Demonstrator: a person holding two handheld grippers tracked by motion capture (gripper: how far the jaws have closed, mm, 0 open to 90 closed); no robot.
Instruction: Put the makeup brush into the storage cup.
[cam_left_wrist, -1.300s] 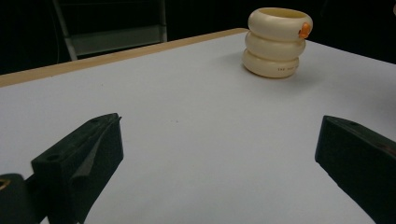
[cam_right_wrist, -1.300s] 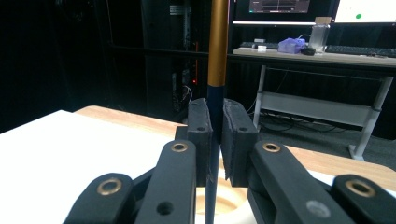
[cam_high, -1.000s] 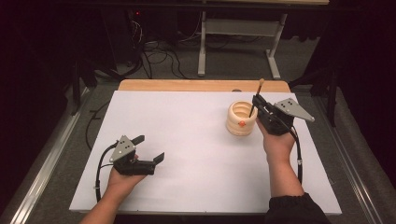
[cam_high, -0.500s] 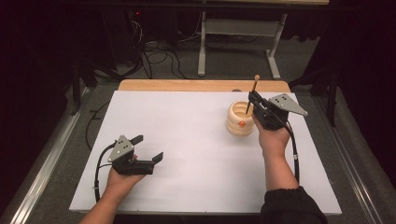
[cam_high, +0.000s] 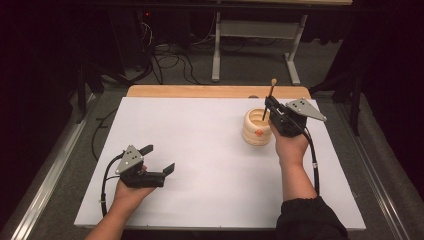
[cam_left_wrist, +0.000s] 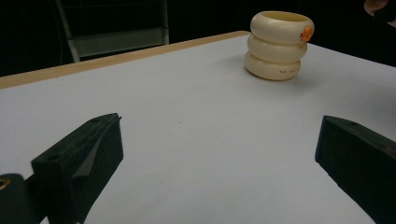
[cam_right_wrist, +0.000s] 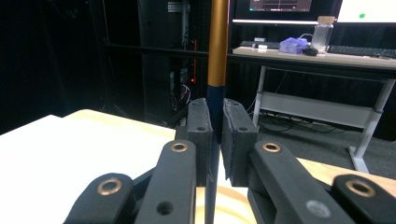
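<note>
A cream ribbed cup (cam_high: 257, 128) with an orange spot stands on the white table top (cam_high: 200, 150) at the right; it also stands far off in the left gripper view (cam_left_wrist: 278, 45). My right gripper (cam_high: 268, 106) is shut on a thin stick (cam_high: 270, 95) with a dark lower part and a gold upper part, held upright with its lower end inside the cup. In the right gripper view the pads (cam_right_wrist: 201, 126) clamp the stick (cam_right_wrist: 217, 56) above the cup rim (cam_right_wrist: 233, 205). My left gripper (cam_high: 157, 158) rests open at the table's front left, nothing between its jaws.
A wooden strip (cam_high: 215, 91) runs along the table's far edge. Beyond it stand desk legs (cam_high: 217, 55) and cables on the floor. A metal rail (cam_high: 50, 170) runs along the left side. White surface stretches between the two grippers.
The right gripper has shifted slightly toward the cup with the stick, which now stands more upright with its tip inside the cup. The left gripper has not moved.
</note>
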